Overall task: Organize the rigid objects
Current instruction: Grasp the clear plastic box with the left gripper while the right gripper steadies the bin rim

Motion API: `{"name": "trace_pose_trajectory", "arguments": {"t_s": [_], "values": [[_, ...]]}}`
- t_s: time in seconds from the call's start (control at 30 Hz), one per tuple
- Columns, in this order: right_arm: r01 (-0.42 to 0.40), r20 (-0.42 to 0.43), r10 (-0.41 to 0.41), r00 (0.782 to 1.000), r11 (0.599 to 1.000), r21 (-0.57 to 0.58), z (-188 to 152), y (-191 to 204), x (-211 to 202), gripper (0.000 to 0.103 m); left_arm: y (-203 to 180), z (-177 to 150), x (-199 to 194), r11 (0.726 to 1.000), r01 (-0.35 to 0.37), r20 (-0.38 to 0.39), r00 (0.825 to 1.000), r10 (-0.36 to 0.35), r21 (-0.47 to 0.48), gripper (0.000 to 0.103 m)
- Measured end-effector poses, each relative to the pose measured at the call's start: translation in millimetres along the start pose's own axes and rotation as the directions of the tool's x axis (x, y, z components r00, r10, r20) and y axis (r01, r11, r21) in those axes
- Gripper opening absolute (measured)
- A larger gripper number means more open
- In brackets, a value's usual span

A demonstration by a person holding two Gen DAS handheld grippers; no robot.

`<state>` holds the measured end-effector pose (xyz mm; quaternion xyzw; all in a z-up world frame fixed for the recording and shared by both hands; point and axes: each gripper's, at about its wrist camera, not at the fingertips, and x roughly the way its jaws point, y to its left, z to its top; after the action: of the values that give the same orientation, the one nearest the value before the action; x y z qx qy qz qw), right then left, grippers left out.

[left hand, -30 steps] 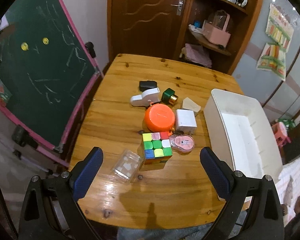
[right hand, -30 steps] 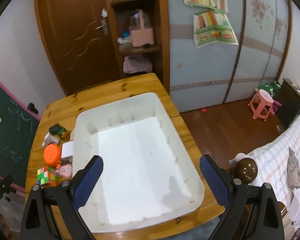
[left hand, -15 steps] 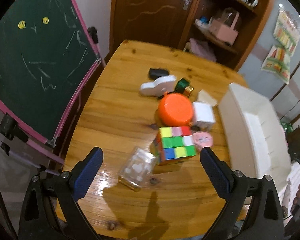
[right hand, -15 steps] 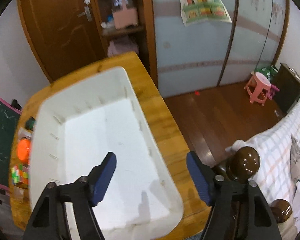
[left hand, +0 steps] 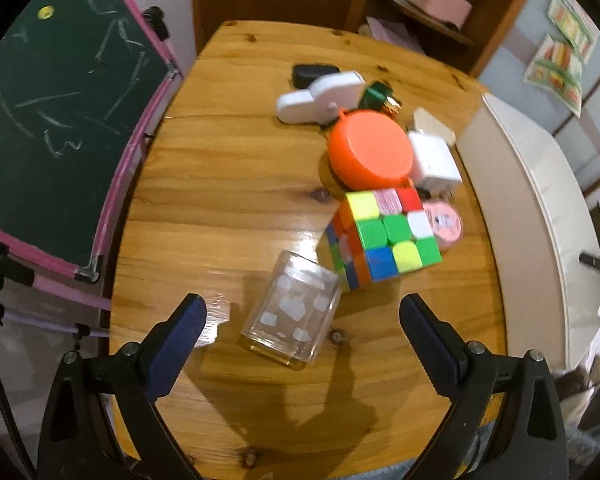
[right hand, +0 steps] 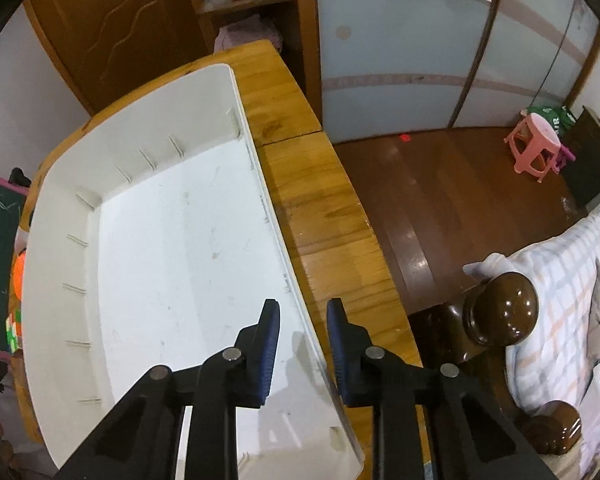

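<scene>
Right gripper [right hand: 303, 318] is closing astride the white bin [right hand: 260, 184] wall; left gripper [left hand: 302, 312] is hanging open above the clear box [left hand: 290, 312]; no legible writing.

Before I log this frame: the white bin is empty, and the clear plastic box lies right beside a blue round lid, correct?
Not quite: the round lid is orange, and the puzzle cube lies beside the clear plastic box, as the left wrist view shows. The white bin is indeed empty.

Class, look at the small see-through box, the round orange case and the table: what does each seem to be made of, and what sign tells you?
See-through box: probably clear hard plastic, glossy; the wood shows through it.
Round orange case: likely moulded plastic, smooth, evenly coloured, matte.
Table: wood, grain and knots visible, with a shiny varnish reflecting light.
</scene>
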<state>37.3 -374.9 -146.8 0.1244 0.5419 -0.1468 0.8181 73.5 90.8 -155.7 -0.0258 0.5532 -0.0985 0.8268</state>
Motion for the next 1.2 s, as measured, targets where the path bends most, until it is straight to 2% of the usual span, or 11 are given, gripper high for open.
{"name": "trace_pose_trajectory", "arguments": {"t_s": [0.13,0.27,0.4,0.5,0.57,0.87,1.13,1.2], "values": [[0.009,0.0,-0.009,1.0,1.0,-0.005,3,2,7,0.016,-3,0,10,0.999,-0.009,-0.031,0.999,0.01,0.044,0.096],[-0.025,-0.011,0.026,1.0,0.999,0.019,6,-4,11,0.013,1,3,20,0.998,-0.003,-0.07,0.997,0.008,0.068,0.082],[-0.025,-0.017,0.025,1.0,1.0,0.019,7,-3,11,0.013,3,6,32,0.99,-0.031,-0.11,0.993,0.047,0.138,0.067],[-0.025,-0.019,0.026,1.0,0.999,0.024,7,-4,12,0.013,5,6,39,0.987,-0.026,-0.141,0.989,0.048,0.157,0.057],[-0.023,-0.02,0.024,1.0,0.999,0.027,7,-4,12,0.013,8,7,44,0.987,-0.016,-0.16,0.986,0.042,0.163,0.056],[-0.017,-0.024,0.018,1.0,0.999,0.038,7,-3,12,0.014,5,9,49,0.978,-0.04,-0.148,0.986,0.072,0.207,0.053],[-0.014,-0.023,0.015,1.0,0.999,0.035,7,-3,12,0.014,-11,3,36,0.963,-0.14,-0.111,0.979,0.169,0.231,0.053],[-0.024,-0.028,0.025,0.999,0.999,0.035,6,-2,12,0.014,-17,1,25,0.962,-0.146,-0.094,0.981,0.171,0.231,0.053]]}}
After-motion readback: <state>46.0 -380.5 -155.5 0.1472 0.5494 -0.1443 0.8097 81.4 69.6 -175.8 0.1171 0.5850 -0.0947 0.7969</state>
